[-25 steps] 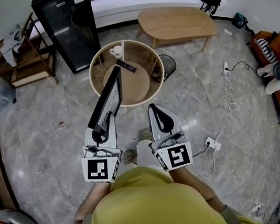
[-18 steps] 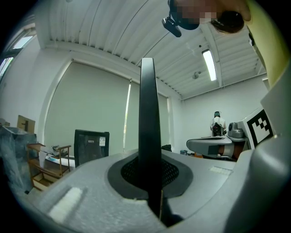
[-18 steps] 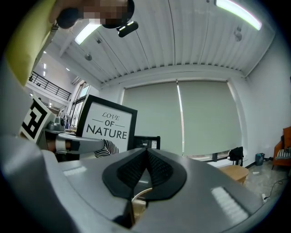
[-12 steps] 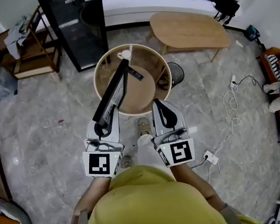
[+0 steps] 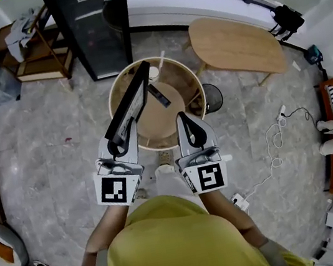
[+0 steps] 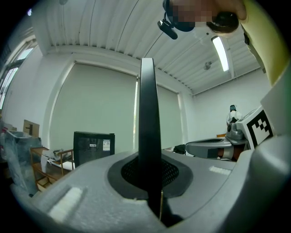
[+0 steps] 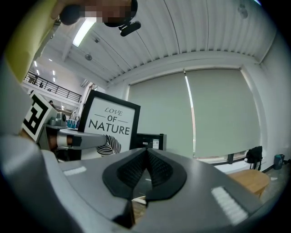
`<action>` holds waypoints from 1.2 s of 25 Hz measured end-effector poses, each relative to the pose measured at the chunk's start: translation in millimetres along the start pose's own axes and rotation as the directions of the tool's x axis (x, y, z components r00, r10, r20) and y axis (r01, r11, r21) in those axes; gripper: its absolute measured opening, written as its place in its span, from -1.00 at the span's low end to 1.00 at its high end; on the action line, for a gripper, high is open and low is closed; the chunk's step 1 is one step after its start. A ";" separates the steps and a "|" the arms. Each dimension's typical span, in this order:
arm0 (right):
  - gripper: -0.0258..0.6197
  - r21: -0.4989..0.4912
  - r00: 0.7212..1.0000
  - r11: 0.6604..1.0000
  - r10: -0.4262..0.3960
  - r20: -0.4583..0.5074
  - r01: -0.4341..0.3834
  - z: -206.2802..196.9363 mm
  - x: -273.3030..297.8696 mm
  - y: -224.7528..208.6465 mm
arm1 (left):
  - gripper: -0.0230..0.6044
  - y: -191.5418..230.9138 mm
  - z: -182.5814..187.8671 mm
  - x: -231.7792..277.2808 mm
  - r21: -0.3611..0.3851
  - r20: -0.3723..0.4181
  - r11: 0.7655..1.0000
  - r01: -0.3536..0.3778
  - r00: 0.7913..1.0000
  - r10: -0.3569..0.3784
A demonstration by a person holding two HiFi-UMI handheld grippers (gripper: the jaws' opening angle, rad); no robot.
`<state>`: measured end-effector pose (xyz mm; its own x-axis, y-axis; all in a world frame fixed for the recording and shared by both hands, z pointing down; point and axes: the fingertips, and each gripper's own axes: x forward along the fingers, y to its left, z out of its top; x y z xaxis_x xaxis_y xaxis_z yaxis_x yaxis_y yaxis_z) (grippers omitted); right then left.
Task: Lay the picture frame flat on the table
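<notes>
1. The picture frame (image 5: 129, 104) stood upright on its edge. Its printed face was turned toward the person's right. In the head view it reached out over the near left part of the round tabletop (image 5: 200, 86) and was not yet laid flat. No view showed whether its lower edge touched the top.
2. The left gripper (image 5: 120, 140) was clamped on the frame's near end, its pads pinching the thin edge, and nothing else was supporting the frame.
3. The right gripper (image 5: 183, 120) sat just beside the left one and clear of the frame. Its jaws were pressed together with nothing between them.
4. The likeliest trouble was the grip. With one narrow pinch at the end of a long frame, the far end could sag or swivel in the pads once the frame was tipped over. It could then slap down hard or slide out.
5. A white cup (image 5: 155, 72) and a dark bar (image 5: 159, 95) lay on the tabletop just to the right of the frame. If the frame went down toward that side it could knock the cup over. It could also come to rest on the bar, propped up instead of flat.
6. The frame was also near the rim on the left. If it were let go with too much of it past the edge, it would probably tip off onto the floor.
</notes>
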<state>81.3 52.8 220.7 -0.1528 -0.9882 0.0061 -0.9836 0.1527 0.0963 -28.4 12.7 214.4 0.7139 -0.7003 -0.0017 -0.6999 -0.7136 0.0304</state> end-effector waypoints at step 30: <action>-0.90 0.107 0.945 0.952 0.298 -0.134 -0.285 -86.0 114.4 -51.7 | -0.90 21.1 -73.0 108.6 -0.133 -0.143 0.991 0.006 0.989 -0.025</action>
<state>122.9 -68.9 302.0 -0.4250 -0.8895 0.1677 -0.9034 0.4285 -0.0163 36.0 -76.9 287.8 0.7272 -0.6718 0.1407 -0.6863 -0.7088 0.1628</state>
